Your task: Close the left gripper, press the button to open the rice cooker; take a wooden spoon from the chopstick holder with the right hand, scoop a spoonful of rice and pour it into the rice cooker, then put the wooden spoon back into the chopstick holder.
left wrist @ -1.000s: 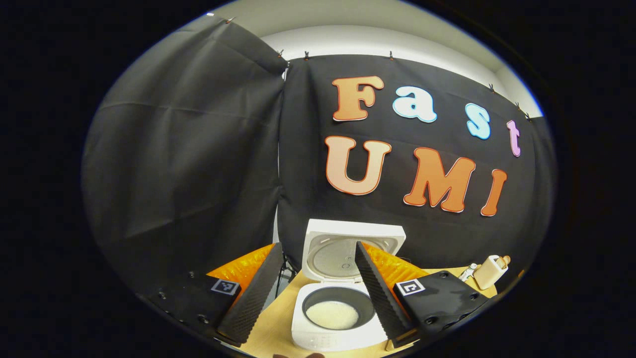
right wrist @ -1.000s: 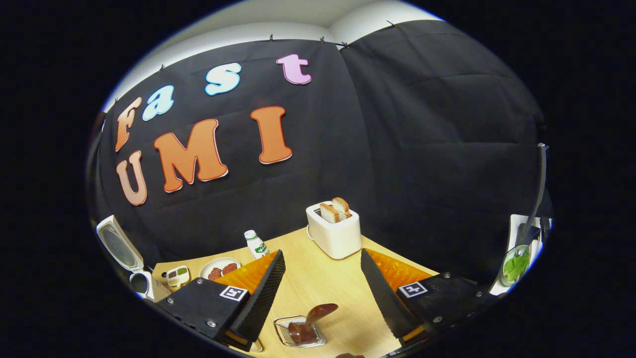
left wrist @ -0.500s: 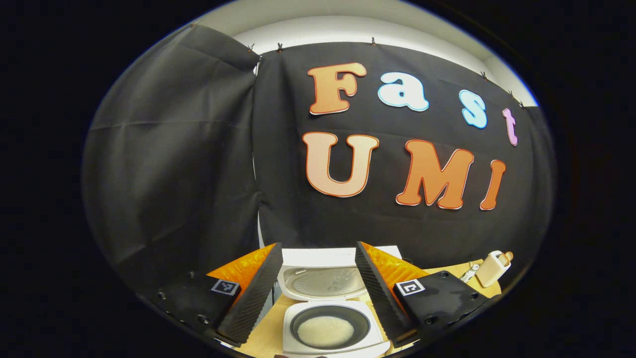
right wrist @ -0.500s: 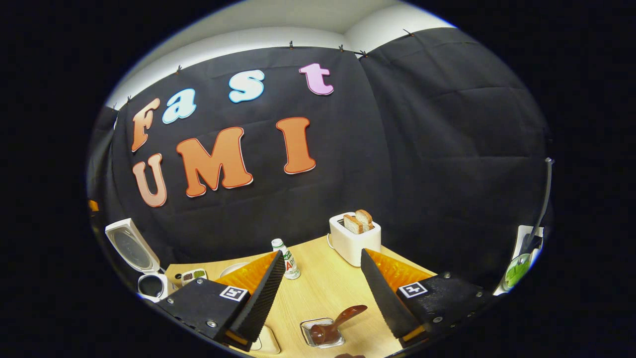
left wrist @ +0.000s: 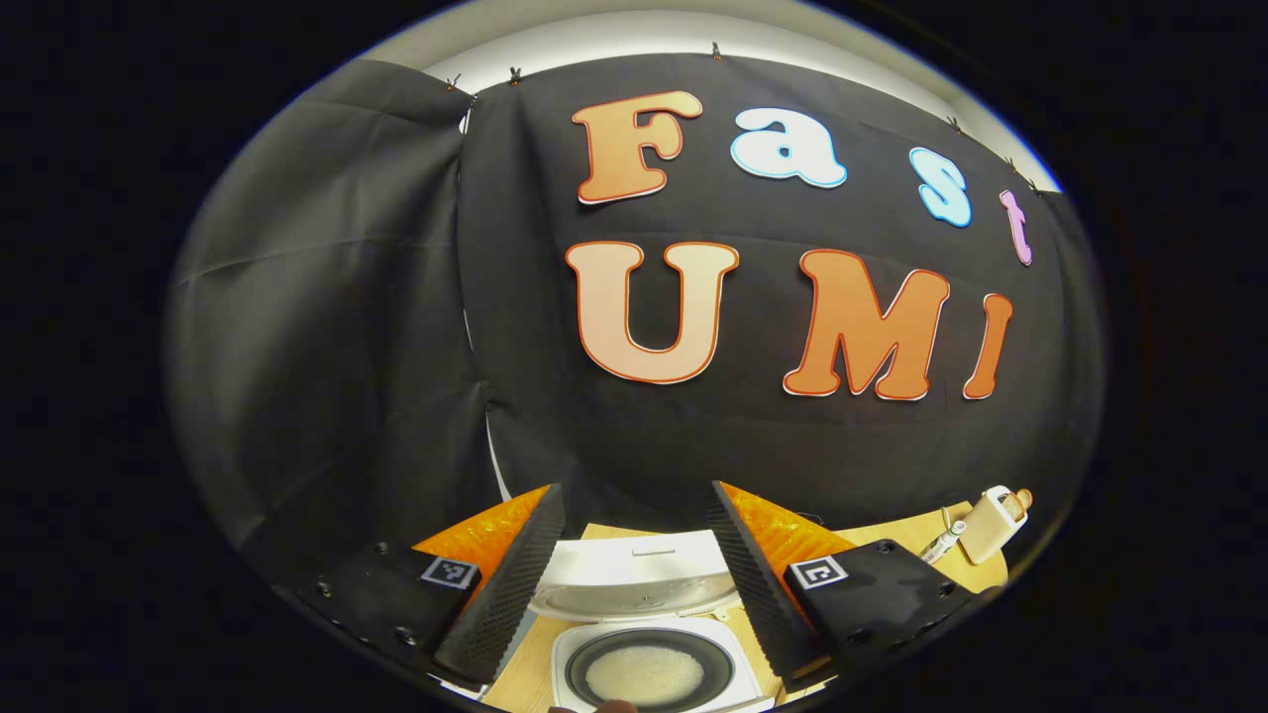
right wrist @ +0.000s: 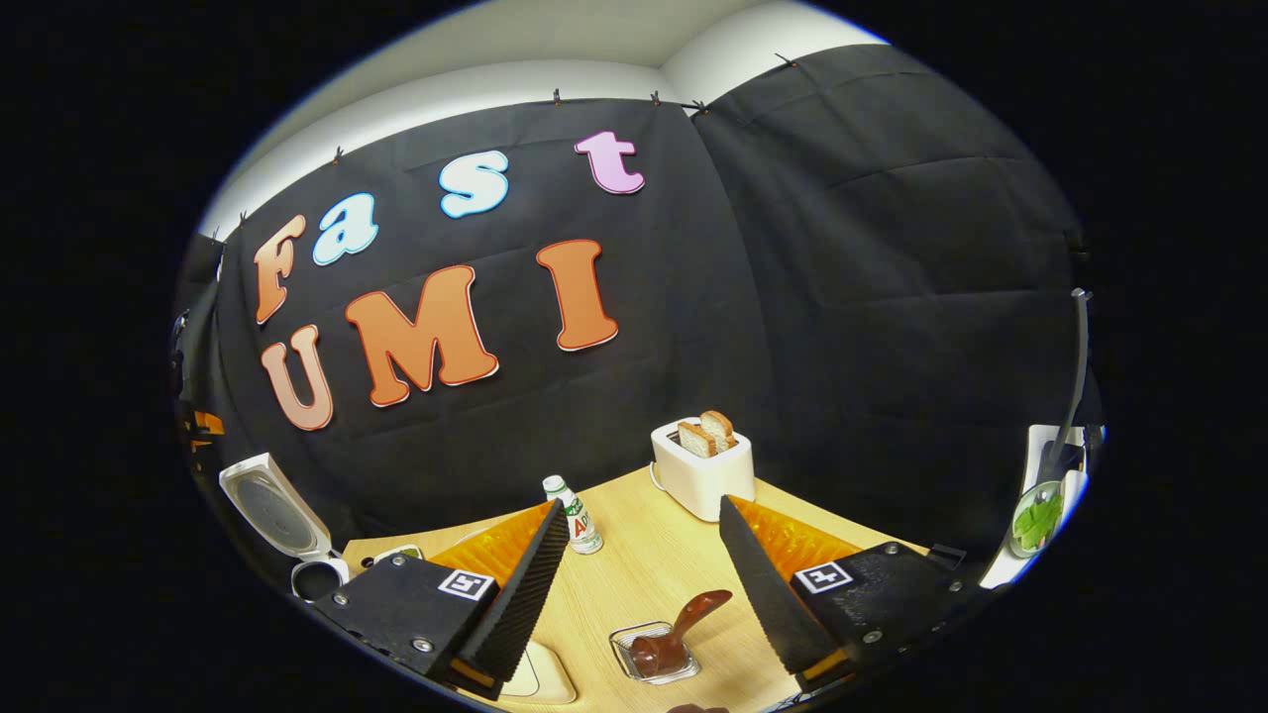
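Rice cooker [left wrist: 644, 614]: lid up, white, standing at the near left end of the bench [right wrist: 644, 574]; dark inner pot holds a pale layer of rice [left wrist: 644, 675]. In the right gripper view [right wrist: 287, 515], seen at the far left with its lid raised.
Left gripper [left wrist: 629, 574]: fingers spread wide, nothing between them; hovering above and just in front of the cooker, whose lid and pot show through the gap.
Right gripper [right wrist: 639, 579]: fingers parted wide, holding nothing; raised over the near middle of the bench.
Wooden spoon [right wrist: 684, 629]: dark brown, bowl down inside the chopstick holder [right wrist: 654, 654], handle leaning up and right; lies in the gap between the right gripper's fingers, touching neither.
Chopstick holder: small wire basket near the front edge of the bench.
Toaster [right wrist: 703, 475]: white, two bread slices standing in it, toward the back edge of the bench.
Bottle [right wrist: 573, 515]: small, white, upright, left of the toaster.
Beige container [left wrist: 991, 540]: at the right end of the bench in the left gripper view; contents cannot be told.
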{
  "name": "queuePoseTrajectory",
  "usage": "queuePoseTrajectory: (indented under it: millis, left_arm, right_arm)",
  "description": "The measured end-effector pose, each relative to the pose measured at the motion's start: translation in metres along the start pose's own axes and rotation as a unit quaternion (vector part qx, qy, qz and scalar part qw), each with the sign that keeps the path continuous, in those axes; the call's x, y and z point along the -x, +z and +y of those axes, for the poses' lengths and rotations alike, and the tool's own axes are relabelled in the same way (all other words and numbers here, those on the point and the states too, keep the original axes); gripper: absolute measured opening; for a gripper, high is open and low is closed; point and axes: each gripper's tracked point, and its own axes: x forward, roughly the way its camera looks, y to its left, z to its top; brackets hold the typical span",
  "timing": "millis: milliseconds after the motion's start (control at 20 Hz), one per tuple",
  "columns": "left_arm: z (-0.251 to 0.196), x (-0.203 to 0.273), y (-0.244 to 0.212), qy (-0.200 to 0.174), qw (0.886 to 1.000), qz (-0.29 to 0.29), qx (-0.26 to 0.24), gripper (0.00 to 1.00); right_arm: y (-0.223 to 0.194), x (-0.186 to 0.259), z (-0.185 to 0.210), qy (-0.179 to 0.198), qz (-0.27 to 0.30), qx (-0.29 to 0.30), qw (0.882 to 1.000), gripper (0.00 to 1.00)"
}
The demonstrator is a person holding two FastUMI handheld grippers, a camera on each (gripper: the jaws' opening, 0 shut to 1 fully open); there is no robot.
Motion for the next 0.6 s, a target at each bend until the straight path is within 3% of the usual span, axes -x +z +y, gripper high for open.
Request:
queuePoseTrajectory:
  millis: [600]
  left_arm:
    - [-0.014, -0.074, -0.02, -0.002, 0.999, 0.049, -0.019, 0.98]
  right_arm:
    - [-0.009, 0.022, -0.002, -0.011, 0.003, -0.002, 1.0, 0.95]
